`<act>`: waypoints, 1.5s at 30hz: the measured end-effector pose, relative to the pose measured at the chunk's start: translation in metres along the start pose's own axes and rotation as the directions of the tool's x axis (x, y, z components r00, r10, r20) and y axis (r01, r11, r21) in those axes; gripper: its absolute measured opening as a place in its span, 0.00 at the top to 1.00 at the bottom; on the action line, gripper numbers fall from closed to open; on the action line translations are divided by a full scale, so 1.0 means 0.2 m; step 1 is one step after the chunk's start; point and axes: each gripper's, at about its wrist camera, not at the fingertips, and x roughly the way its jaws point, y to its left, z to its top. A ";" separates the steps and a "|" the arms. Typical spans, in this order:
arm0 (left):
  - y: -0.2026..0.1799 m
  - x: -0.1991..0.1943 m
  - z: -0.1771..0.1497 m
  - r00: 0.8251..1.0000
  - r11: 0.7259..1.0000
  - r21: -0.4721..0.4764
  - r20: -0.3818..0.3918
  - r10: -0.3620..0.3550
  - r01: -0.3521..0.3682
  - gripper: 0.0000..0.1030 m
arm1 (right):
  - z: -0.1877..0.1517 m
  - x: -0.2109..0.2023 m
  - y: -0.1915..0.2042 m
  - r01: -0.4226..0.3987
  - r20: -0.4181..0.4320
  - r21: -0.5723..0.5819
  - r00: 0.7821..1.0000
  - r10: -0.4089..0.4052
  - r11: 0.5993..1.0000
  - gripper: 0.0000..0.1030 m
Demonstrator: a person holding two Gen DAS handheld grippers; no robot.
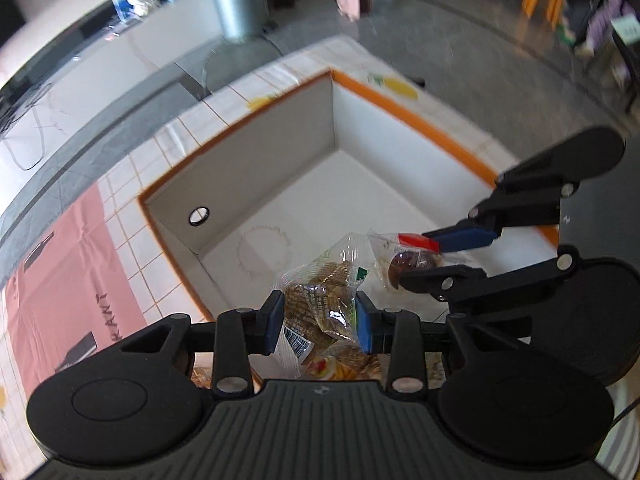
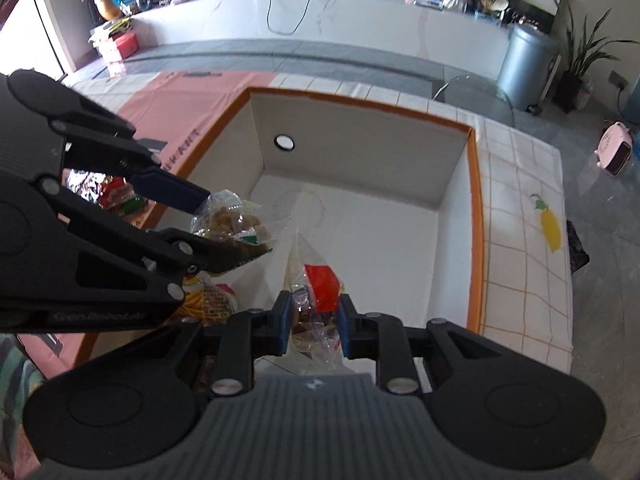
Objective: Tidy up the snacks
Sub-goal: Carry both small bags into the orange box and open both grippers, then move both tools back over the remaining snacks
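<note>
Tiled bench (image 2: pixel 520 240) carries orange-rimmed box (image 2: pixel 475 216). Over box's near edge, our left hand-held gripper (image 1: pixel 318 316) clamps cracker packet (image 1: pixel 320 296), right hand-held gripper (image 2: pixel 313 318) clamps red-labelled snack (image 2: pixel 320 292). We lower both inside box before releasing.

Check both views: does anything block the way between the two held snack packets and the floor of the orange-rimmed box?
Nothing visible does. The left gripper holds the cracker packet and the right gripper the red-labelled packet above the box, whose white floor below shows bare.
</note>
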 end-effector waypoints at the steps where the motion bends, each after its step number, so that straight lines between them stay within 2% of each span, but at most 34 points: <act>1: 0.00 0.02 0.01 1.000 1.000 0.017 -0.019 0.002 -0.002 0.60 | 0.01 0.03 -0.01 -0.003 -0.014 -0.003 1.000 0.003 1.000 0.80; 11: 0.00 0.18 0.04 0.991 0.994 0.110 -0.126 0.034 -0.020 0.60 | 0.03 0.21 0.02 -0.026 -0.101 -0.046 0.995 0.021 0.999 0.79; 18: 0.02 0.21 0.02 0.990 0.996 0.091 -0.137 0.021 -0.008 0.59 | 0.03 0.27 -0.02 -0.057 -0.132 -0.005 0.990 0.056 0.998 0.77; 25: 0.01 0.21 0.00 0.992 0.994 0.107 -0.119 0.034 -0.021 0.57 | 0.02 0.29 0.00 -0.049 -0.138 -0.020 0.989 0.045 0.999 0.71; 27: 0.01 0.19 0.01 0.994 0.995 0.099 -0.108 0.032 -0.022 0.55 | 0.03 0.28 0.00 -0.052 -0.142 -0.013 0.989 0.050 0.999 0.68; 31: 0.03 0.10 0.01 0.998 0.996 0.083 -0.066 0.026 -0.020 0.46 | 0.04 0.25 0.00 -0.036 -0.140 -0.008 0.989 0.035 0.999 0.55; 39: 0.03 -0.17 -0.07 0.999 0.997 0.059 0.016 0.040 -0.041 0.43 | 0.05 0.06 0.05 -0.005 -0.106 0.032 0.994 0.008 0.999 0.51; 45: 0.08 -0.41 -0.23 0.991 0.997 -0.036 0.109 0.072 -0.069 0.42 | 0.00 -0.14 0.18 0.022 -0.028 0.065 0.999 -0.020 0.998 0.51</act>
